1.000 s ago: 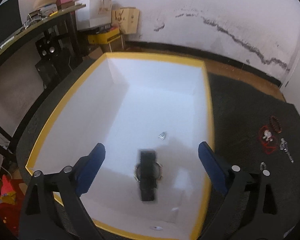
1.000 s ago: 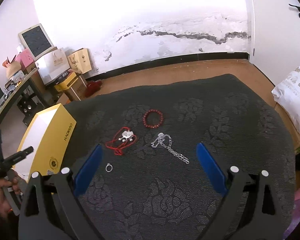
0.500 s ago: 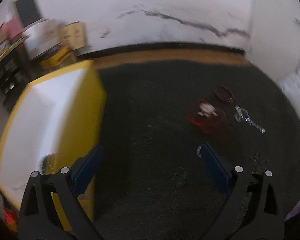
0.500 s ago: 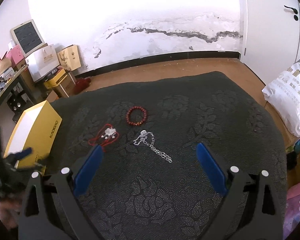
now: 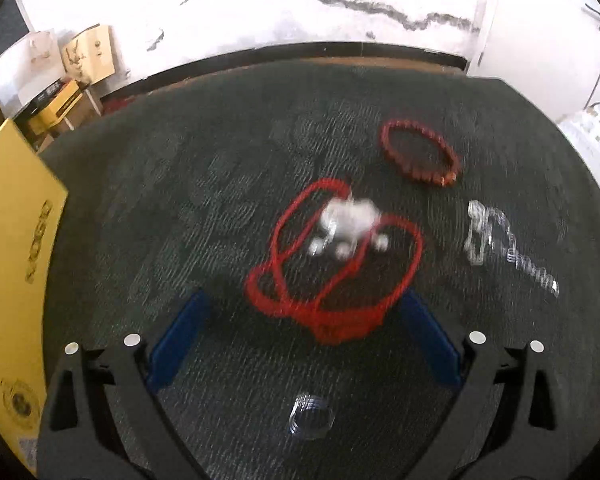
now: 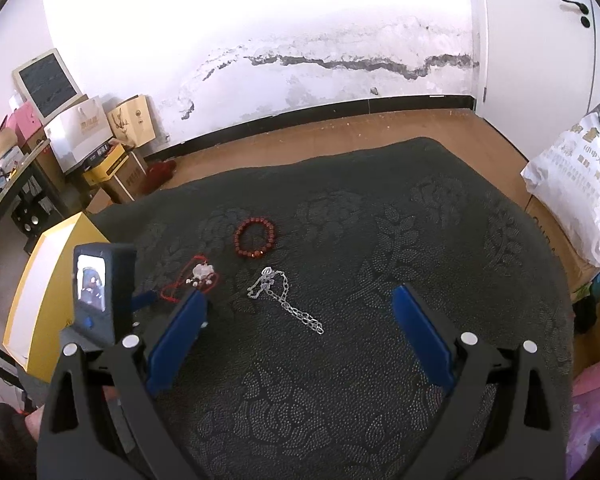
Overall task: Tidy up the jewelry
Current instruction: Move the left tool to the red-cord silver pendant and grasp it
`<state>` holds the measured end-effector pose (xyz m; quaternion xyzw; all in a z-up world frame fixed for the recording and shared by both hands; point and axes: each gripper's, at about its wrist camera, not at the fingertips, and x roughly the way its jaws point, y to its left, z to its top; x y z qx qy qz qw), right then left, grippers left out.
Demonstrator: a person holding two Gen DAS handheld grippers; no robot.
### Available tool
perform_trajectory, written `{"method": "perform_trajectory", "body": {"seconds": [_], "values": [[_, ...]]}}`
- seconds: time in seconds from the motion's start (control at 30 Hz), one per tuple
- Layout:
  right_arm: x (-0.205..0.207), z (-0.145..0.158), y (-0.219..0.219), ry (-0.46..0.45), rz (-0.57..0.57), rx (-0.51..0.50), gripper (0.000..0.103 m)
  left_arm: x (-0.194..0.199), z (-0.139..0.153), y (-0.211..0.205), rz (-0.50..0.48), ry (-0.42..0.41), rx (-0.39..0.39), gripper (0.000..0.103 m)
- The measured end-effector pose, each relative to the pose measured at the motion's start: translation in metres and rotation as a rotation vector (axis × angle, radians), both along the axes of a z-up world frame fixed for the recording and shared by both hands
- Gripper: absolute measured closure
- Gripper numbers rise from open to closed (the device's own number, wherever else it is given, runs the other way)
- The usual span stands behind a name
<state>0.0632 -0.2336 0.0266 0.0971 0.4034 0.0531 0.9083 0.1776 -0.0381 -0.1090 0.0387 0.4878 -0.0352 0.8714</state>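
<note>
My left gripper (image 5: 302, 322) is open and empty, low over the dark cloth, its blue fingers on either side of the near end of a red cord necklace with a white pendant (image 5: 340, 248). A small silver ring (image 5: 311, 416) lies just below the gripper. A red bead bracelet (image 5: 420, 156) and a silver chain (image 5: 504, 244) lie to the right. My right gripper (image 6: 296, 332) is open and empty, hovering above the cloth. In its view I see the necklace (image 6: 196, 278), the bracelet (image 6: 256, 238), the chain (image 6: 284, 298) and the left gripper's body (image 6: 100, 292).
The yellow box with a white inside (image 5: 12, 248) stands at the left edge of the cloth; it also shows in the right wrist view (image 6: 40, 276). A white sack (image 6: 576, 184) lies at the right. Cartons and a desk (image 6: 80, 140) stand at the back left.
My left gripper swung right from above the yellow box, where a watch lay, to the red cord necklace on the cloth. My right gripper shifted only slightly.
</note>
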Motion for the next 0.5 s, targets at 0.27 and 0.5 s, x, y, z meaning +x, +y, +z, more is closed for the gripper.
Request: {"method": "perform_trajectory", "body": {"seconds": [0.27,0.5], "values": [[0.007,-0.002,0.000,0.001,0.032,0.027,0.011,0.021,0.004,-0.011,-0.057,-0.050,0.004,0.038],[0.011,-0.005,0.007,0.009,0.050,0.024,0.011,0.016,0.009,-0.015,-0.098,-0.073,0.027,0.078]]}}
